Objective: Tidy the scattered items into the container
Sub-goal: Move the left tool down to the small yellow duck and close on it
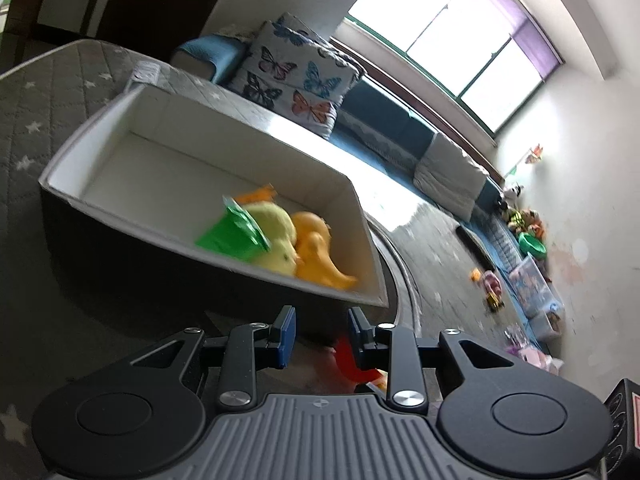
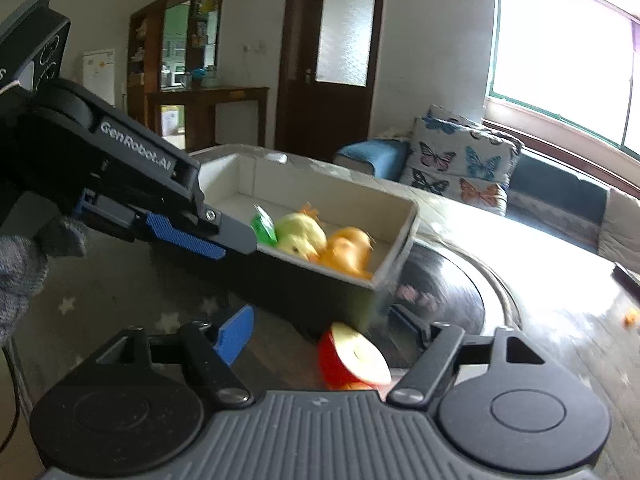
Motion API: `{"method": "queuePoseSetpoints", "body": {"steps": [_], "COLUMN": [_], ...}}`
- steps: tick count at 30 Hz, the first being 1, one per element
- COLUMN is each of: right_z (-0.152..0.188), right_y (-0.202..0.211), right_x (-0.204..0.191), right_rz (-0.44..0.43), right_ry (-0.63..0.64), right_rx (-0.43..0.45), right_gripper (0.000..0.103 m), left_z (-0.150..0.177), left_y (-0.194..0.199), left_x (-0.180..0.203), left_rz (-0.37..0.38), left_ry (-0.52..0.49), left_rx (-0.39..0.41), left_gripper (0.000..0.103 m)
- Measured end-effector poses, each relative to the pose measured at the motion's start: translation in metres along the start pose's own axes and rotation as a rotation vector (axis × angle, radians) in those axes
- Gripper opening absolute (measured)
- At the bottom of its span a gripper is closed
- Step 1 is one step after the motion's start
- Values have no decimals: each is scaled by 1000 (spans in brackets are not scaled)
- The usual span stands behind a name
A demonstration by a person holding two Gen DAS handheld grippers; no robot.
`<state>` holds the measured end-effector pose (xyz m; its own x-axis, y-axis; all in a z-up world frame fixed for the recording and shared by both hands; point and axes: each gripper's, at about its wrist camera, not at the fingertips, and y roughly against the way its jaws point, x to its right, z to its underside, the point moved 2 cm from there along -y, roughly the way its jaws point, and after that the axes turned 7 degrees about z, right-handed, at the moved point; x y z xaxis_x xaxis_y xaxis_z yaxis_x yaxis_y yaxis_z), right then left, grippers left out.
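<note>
Red apple half (image 2: 352,356) shows its cut face only in the right view.

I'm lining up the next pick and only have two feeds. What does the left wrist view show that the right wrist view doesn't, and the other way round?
Only the left wrist view: a pile of toys along the far wall and a clear storage bin on the floor.

Only the right wrist view: the left gripper from outside, reaching toward the box, a gloved hand, the brown door, and the cut face of the apple half.

Both: the box holding a green packet, yellow plush and orange toy, plus the butterfly cushion.
</note>
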<state>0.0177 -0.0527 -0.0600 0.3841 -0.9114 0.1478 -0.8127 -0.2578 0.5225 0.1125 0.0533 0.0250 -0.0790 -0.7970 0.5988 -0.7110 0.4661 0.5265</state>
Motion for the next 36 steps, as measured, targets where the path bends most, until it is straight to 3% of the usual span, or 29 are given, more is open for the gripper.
{"method": "queuePoseSetpoints", "body": {"steps": [16, 27, 36], "right_z": [46, 47, 49], "right_y": [6, -15, -19], "right_x": [29, 31, 33], "right_rz": [54, 36, 18], "right_ry": [-98, -112, -125], "right_rx": [-86, -103, -113], "right_gripper": [87, 88, 83], "left_z": [48, 53, 48], "left_y": [-40, -55, -60], "left_x": [30, 32, 34], "left_rz": [56, 45, 46], "left_ry": [-20, -12, -30], "left_rx": [-166, -203, -207], "left_gripper": [32, 32, 32]}}
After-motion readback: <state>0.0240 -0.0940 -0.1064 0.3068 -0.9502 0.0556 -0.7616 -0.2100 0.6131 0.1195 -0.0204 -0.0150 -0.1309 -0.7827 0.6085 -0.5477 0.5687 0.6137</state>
